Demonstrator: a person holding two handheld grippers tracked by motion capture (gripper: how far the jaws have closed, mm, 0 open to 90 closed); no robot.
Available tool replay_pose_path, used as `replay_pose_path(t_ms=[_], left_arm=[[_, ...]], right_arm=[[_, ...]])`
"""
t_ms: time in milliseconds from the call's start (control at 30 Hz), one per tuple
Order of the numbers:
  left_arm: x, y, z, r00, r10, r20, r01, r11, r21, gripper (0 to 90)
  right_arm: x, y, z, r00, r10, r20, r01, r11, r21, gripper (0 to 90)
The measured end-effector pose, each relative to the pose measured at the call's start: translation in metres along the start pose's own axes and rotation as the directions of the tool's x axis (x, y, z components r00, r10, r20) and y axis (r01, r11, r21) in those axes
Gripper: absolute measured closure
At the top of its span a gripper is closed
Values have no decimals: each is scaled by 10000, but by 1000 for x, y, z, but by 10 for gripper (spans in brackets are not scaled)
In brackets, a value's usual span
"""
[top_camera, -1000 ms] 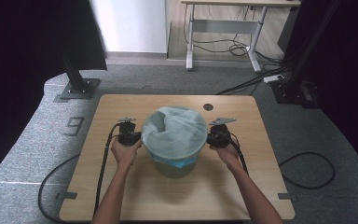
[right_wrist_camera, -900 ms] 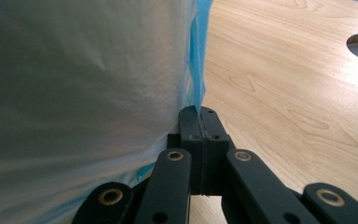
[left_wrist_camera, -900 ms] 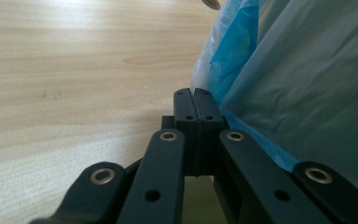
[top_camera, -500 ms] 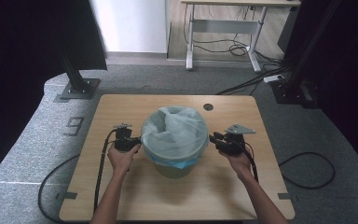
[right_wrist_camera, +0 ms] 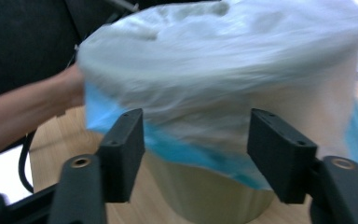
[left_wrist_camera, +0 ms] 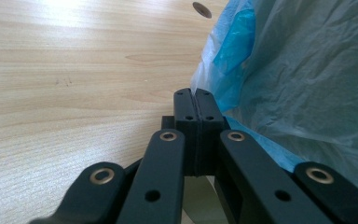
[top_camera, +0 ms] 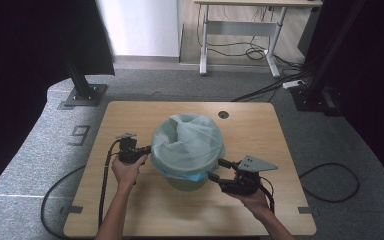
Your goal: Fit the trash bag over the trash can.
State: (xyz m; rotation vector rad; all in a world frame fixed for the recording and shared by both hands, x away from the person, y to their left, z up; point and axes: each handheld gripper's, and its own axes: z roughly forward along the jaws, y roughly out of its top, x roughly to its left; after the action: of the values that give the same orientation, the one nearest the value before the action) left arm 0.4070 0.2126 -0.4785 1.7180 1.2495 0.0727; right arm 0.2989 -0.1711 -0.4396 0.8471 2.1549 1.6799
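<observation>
- At the middle of the table (top_camera: 130, 210) stands the bin (top_camera: 185, 181), a pale green tub whose mouth is covered by a light blue bag (top_camera: 187, 142) folded down over the rim; the bag's loose hem hangs as a blue band partway down the wall.
- At the bag's left edge, our left gripper (top_camera: 142, 150) sits where it was a second ago, its jaws pressed flat together; in the left gripper view (left_wrist_camera: 196, 114) the tips lie right against the plastic, but we cannot tell whether any film is pinched between them.
- On the other side, our right gripper (top_camera: 219, 169) has let go: a second ago it was tight against the bag's right edge, and now it is drawn back toward the near right, jaws spread wide and holding nothing.
- In the right gripper view (right_wrist_camera: 193, 154), blurred by motion, the open jaws frame the hem and the bin wall without touching either.
- We judge the right side of the liner as seated, with this hand likely repositioning for a lower grip to pull the hem down.
</observation>
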Motion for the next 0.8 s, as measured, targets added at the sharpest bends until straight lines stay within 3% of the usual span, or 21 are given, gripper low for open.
replay_pose_path(t_ms=[133, 233, 433, 600, 800], left_arm=[[0, 0, -3, 10000, -23, 36, 23, 10000, -27, 897], [0, 0, -4, 9999, -57, 91, 57, 10000, -60, 896], [1, 0, -3, 9998, -101, 157, 102, 9999, -43, 895], [0, 0, -2, 9998, -98, 152, 98, 9999, -25, 895], [0, -1, -3, 9998, -66, 180, 66, 10000, -18, 895]], right_arm=[[10, -7, 7, 9979, -268, 582, 262, 9996, 109, 312], [11, -11, 9, 9939, -343, 1046, 343, 9994, 26, 361], [14, -14, 16, 9919, -443, 1191, 428, 9990, 157, 413], [16, -17, 18, 9879, -566, 1444, 568, 9984, 28, 611], [16, -18, 17, 9908, -584, 1224, 591, 9983, -23, 841]])
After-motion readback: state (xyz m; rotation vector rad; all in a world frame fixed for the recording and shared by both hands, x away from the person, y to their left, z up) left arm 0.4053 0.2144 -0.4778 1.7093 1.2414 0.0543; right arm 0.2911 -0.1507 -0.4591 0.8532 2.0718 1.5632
